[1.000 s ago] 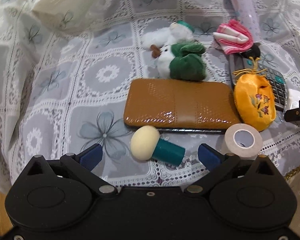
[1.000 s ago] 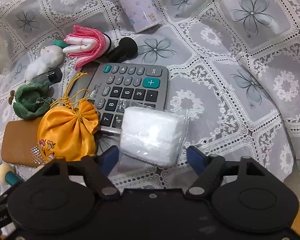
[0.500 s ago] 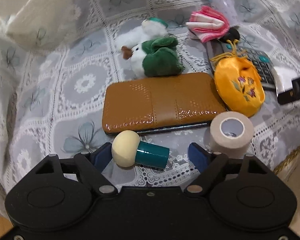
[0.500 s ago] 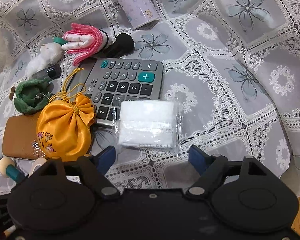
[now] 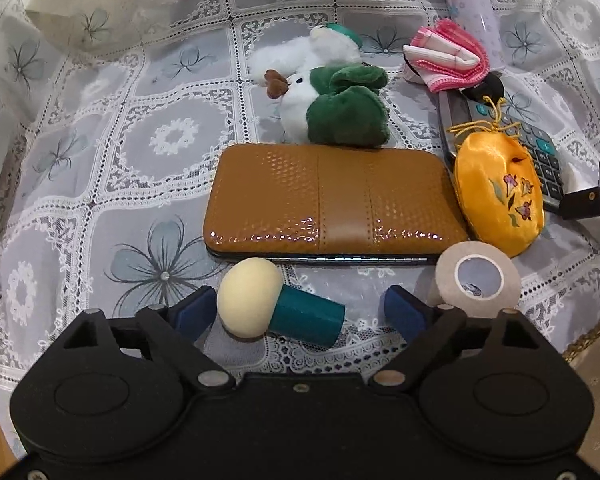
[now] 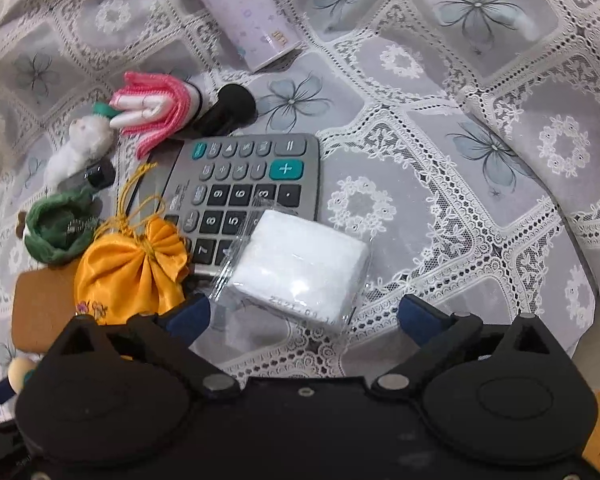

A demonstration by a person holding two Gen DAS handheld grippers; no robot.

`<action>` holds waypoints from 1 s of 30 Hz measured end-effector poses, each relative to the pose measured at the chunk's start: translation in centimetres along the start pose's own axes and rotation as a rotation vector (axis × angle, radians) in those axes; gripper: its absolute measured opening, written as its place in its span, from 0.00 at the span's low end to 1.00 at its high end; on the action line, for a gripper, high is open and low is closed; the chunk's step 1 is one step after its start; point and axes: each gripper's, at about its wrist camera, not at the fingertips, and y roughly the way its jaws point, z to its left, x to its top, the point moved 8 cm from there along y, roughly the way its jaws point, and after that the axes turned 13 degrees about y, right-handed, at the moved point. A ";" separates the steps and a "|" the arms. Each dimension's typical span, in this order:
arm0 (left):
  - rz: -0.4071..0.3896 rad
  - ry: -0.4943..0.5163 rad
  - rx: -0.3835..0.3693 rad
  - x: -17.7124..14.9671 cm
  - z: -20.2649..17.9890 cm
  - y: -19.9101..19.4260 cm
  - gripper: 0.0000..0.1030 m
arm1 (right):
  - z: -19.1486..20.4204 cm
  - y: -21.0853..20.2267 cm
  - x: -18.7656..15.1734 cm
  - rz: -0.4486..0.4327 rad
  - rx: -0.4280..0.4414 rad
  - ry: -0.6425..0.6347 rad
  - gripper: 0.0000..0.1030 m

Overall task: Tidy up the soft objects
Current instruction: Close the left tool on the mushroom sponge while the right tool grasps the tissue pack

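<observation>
Nearest the left gripper (image 5: 300, 312), a mushroom-shaped sponge (image 5: 278, 306) with a cream cap and teal stem lies on its side between the blue pads; the jaws have just been opening and press nothing. To its right stands a beige tape roll (image 5: 478, 280). Beyond lie a glossy tan wallet (image 5: 332, 204), a yellow satin pouch (image 5: 498, 196) embroidered with flowers, then a green-and-white plush (image 5: 336, 110).

The right gripper (image 6: 304, 316) has its jaws spread wide, just been opening, around a white gauze pad in clear wrap (image 6: 300, 266), untouched; printed digits on it are partly readable, "2021". Behind is a grey calculator (image 6: 252, 176), a pink folded cloth (image 6: 152, 110), and a lilac bottle (image 6: 244, 12).
</observation>
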 end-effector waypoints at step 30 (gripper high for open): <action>-0.016 -0.040 -0.011 0.0 -0.4 -1.2 0.66 | -0.7 0.5 0.9 -0.014 -0.065 0.078 0.86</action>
